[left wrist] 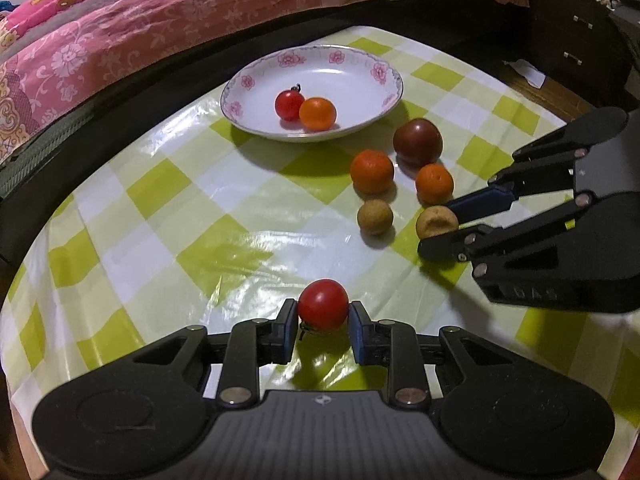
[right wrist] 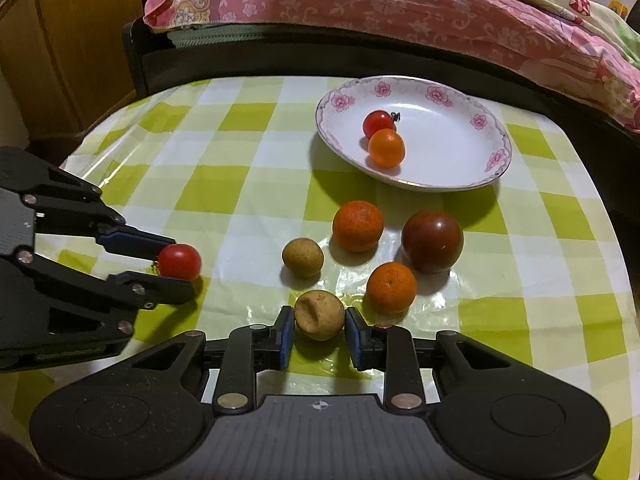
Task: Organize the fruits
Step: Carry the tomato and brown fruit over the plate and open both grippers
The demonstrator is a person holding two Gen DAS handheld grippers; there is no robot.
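Observation:
My left gripper [left wrist: 323, 314] is shut on a red cherry tomato [left wrist: 323, 305], just above the checked tablecloth; the right wrist view shows the same tomato [right wrist: 180, 261] in that gripper [right wrist: 176, 264]. My right gripper [right wrist: 319, 320] is shut on a dented tan longan [right wrist: 319, 314], which the left wrist view shows as a longan [left wrist: 436, 222] in that gripper [left wrist: 438, 226]. A white flowered plate [left wrist: 360, 68] at the back holds a red tomato [left wrist: 289, 104] and a small orange fruit [left wrist: 317, 113].
Loose on the cloth lie two oranges [right wrist: 357, 225] [right wrist: 391, 288], a dark red tomato [right wrist: 432, 241] and a second longan [right wrist: 302, 257]. A bed with a pink quilt [right wrist: 400, 4] runs behind the table. A wooden cabinet [right wrist: 72, 40] stands at the left.

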